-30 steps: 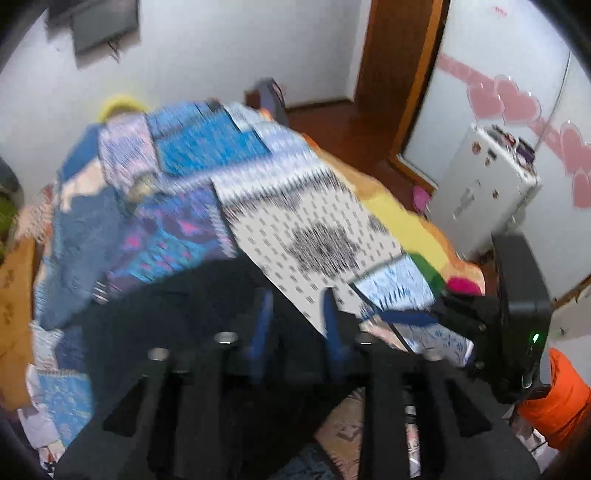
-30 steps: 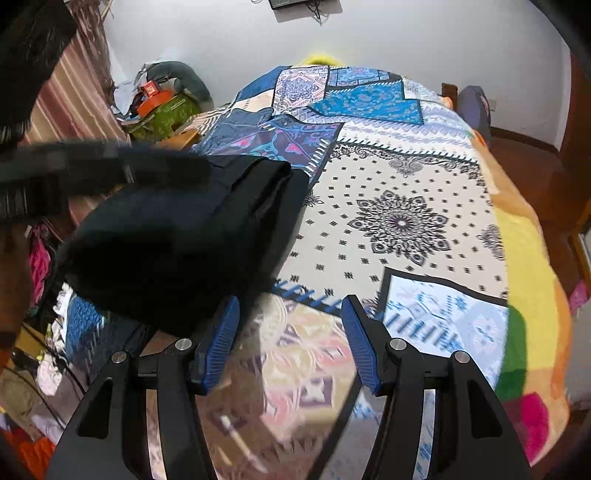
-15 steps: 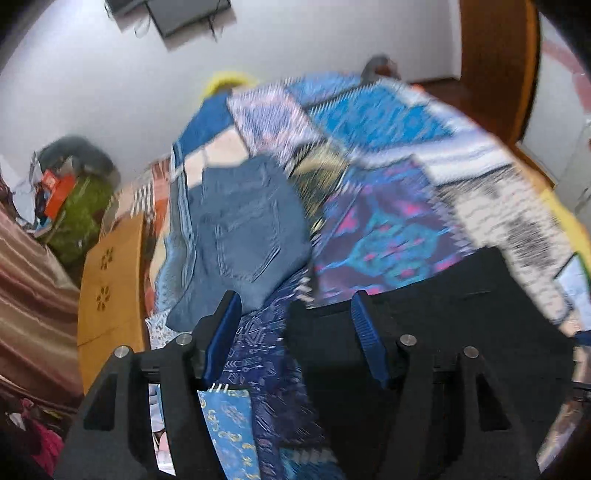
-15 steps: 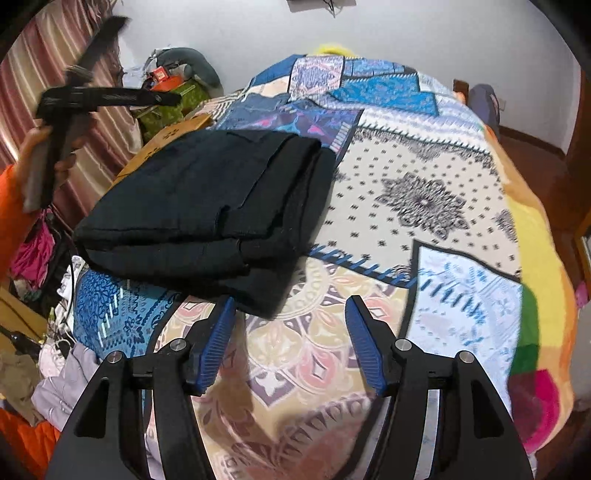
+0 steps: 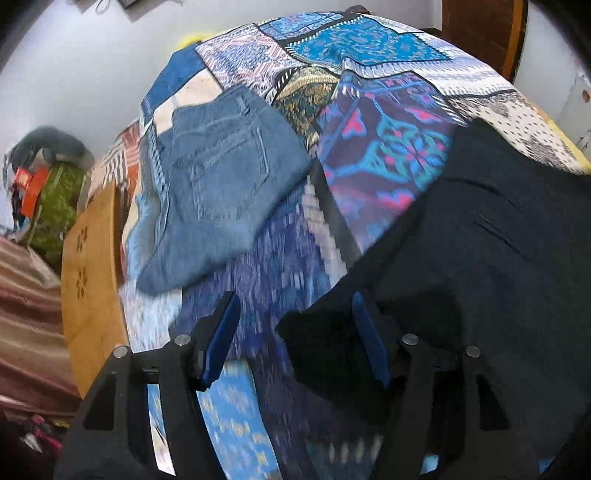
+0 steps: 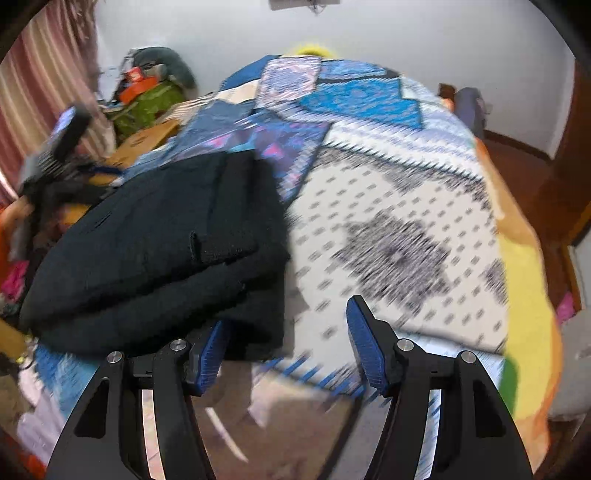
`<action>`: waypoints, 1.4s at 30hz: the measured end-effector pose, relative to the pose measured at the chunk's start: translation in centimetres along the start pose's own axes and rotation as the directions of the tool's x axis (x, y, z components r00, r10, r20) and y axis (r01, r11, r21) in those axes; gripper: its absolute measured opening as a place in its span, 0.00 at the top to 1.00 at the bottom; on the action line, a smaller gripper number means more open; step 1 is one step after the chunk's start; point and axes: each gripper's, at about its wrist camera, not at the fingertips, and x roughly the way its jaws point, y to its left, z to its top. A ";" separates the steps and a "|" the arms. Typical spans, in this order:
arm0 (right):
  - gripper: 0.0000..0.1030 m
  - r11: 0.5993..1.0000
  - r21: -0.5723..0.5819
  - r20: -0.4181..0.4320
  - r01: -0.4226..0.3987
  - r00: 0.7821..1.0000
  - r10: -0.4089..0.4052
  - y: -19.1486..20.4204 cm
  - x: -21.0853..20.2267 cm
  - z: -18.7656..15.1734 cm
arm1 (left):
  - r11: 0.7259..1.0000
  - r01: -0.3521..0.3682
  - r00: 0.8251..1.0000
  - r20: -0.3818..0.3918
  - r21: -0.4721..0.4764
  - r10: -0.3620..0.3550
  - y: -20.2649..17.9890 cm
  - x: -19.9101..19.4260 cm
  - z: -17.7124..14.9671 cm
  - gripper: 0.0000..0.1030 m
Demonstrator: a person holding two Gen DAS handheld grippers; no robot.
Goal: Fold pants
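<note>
Black pants (image 6: 155,254) lie folded in a thick stack on the patchwork bedspread (image 6: 388,206); they also fill the right of the left wrist view (image 5: 480,258). My left gripper (image 5: 295,336) is open and empty, over the stack's near-left corner, its right pad against the dark cloth. My right gripper (image 6: 286,354) is open and empty, just off the stack's near-right corner. Folded blue jeans (image 5: 218,184) lie further up the bed, left of the black pants. The left gripper shows blurred at far left in the right wrist view (image 6: 70,147).
A wooden side board (image 5: 92,269) runs along the bed's left edge. Clutter with a green bag (image 6: 147,103) sits in the far left corner. Striped curtain (image 6: 33,81) at left. A wooden door (image 5: 480,29) stands at far right.
My left gripper let go of the black pants, swung left and dropped toward the stack's corner. My right gripper moved closer to the stack. The pants now lie flat on the bed.
</note>
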 end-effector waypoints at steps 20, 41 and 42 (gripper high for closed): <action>0.43 0.995 -0.078 0.141 -0.060 0.987 0.071 1.6 -8.8 -0.3 | 0.979 0.113 0.952 0.300 -0.168 -0.058 -3.1 -15.0 -5.4 0.39; 0.53 0.967 -0.184 -0.033 -0.175 0.984 0.172 5.9 -1.5 -1.8 | 0.980 0.168 0.963 0.194 0.109 -0.186 -9.4 -7.7 -5.4 0.76; 0.53 0.972 -0.179 -0.025 -0.155 0.988 0.153 5.6 -2.1 -2.1 | 0.981 0.167 0.963 0.199 0.098 -0.184 -8.9 -8.0 -5.9 0.72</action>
